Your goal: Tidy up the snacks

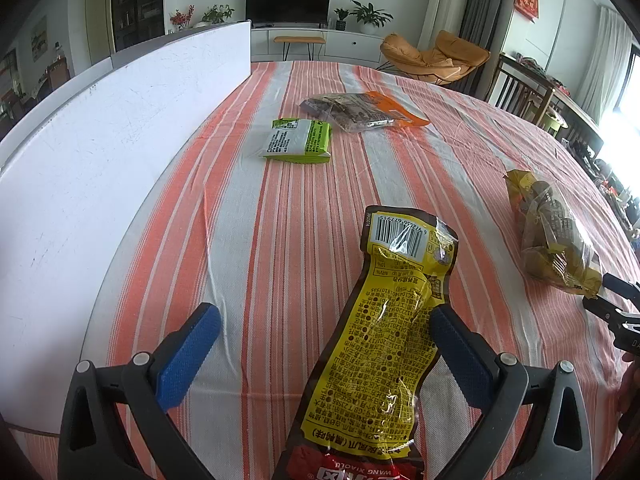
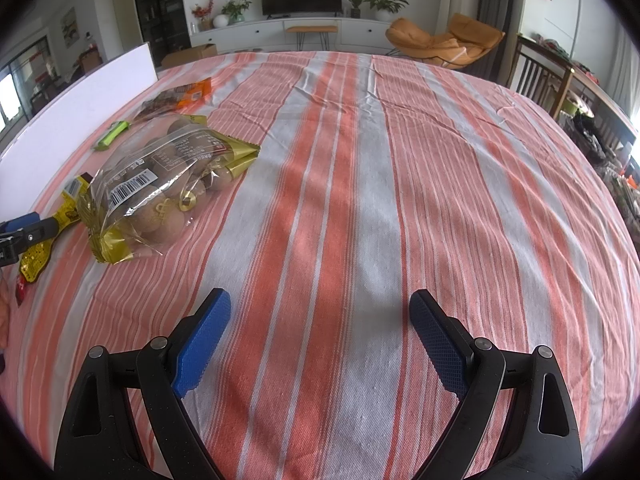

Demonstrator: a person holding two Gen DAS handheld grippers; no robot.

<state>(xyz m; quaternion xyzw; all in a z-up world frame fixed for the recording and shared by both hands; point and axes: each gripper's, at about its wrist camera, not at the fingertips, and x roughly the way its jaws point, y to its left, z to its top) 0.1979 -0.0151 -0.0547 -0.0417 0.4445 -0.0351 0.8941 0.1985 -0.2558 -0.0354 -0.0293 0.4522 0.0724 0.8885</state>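
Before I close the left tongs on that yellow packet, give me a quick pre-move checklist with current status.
1. Left tongs open: ok.
2. Yellow printed snack packet lies between its fingers: ok.
3. Packet centred: not ok, it sits against the right finger.
4. Right tongs open and holding nothing: ok.
5. Clear bag of round brown snacks with gold trim apart from the packet: cannot tell; they overlap in the right wrist view.
6. Striped orange and white tablecloth flat ahead: ok.

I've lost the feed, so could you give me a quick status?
Left gripper open around yellow packet. Right gripper open, empty. Path clear.
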